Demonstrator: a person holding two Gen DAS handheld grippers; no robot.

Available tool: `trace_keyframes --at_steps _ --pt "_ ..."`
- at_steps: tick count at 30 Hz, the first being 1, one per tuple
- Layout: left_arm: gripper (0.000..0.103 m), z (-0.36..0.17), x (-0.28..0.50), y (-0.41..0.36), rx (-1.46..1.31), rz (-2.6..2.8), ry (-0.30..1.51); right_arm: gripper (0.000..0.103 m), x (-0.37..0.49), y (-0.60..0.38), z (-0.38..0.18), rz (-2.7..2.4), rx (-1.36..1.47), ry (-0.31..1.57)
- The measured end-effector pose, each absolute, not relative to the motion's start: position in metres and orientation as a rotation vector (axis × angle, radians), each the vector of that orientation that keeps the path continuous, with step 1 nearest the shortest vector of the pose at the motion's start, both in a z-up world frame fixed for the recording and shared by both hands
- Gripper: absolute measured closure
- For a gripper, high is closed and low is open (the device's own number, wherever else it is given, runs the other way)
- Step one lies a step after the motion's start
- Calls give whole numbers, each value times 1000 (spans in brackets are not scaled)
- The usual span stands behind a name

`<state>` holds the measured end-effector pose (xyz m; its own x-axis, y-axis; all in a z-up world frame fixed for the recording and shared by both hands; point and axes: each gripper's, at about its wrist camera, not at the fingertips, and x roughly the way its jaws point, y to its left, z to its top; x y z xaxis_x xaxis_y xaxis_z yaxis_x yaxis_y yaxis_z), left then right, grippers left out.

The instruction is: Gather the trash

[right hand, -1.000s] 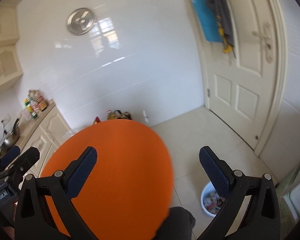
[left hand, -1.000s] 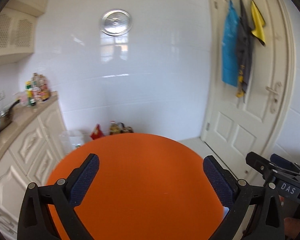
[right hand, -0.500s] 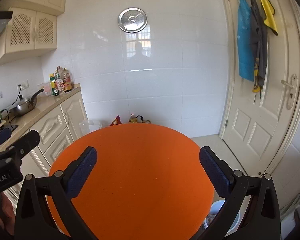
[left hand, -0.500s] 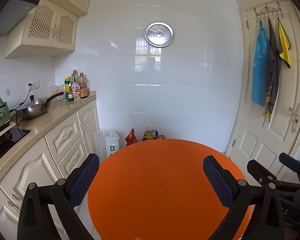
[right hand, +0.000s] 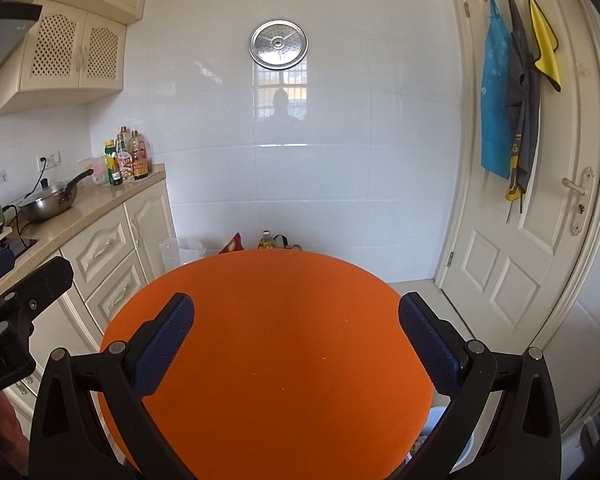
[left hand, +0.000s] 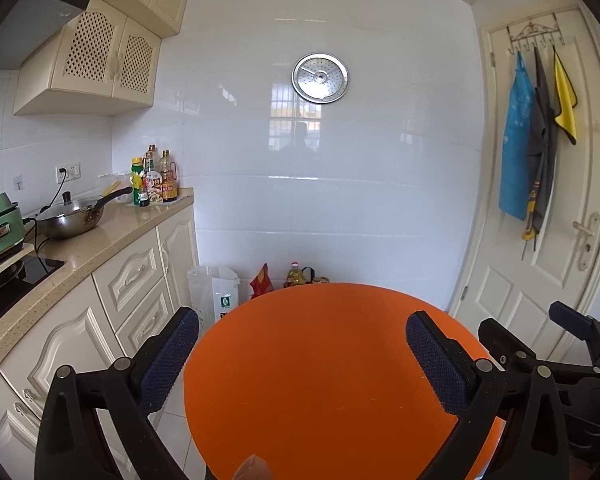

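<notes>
Left wrist: small tan scrap [left hand: 253, 467] on orange table [left hand: 320, 360], below fingers [left hand: 170, 360].

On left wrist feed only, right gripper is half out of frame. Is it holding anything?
Observer: No. The right wrist view shows the right gripper with its jaws wide open and nothing between them, above the round orange table.
Operator: Any bin in reach?
Observer: Part of a pale round bucket shows on the floor just past the table's right edge. It is mostly hidden, so I cannot tell what is in it.
Operator: What's on the floor toward the door?
Observer: Only pale floor tiles show between the table and the white panelled door.
</notes>
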<state>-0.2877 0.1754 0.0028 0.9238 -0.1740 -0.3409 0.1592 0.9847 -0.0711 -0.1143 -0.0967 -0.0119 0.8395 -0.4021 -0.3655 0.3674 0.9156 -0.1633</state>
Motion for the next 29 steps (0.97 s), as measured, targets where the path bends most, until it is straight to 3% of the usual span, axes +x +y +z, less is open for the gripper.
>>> trace_keyframes --at_steps 29 --pt "1 -16 -296 153 -56 -177 336 0 -112 -104 -13 -413 -68 404"
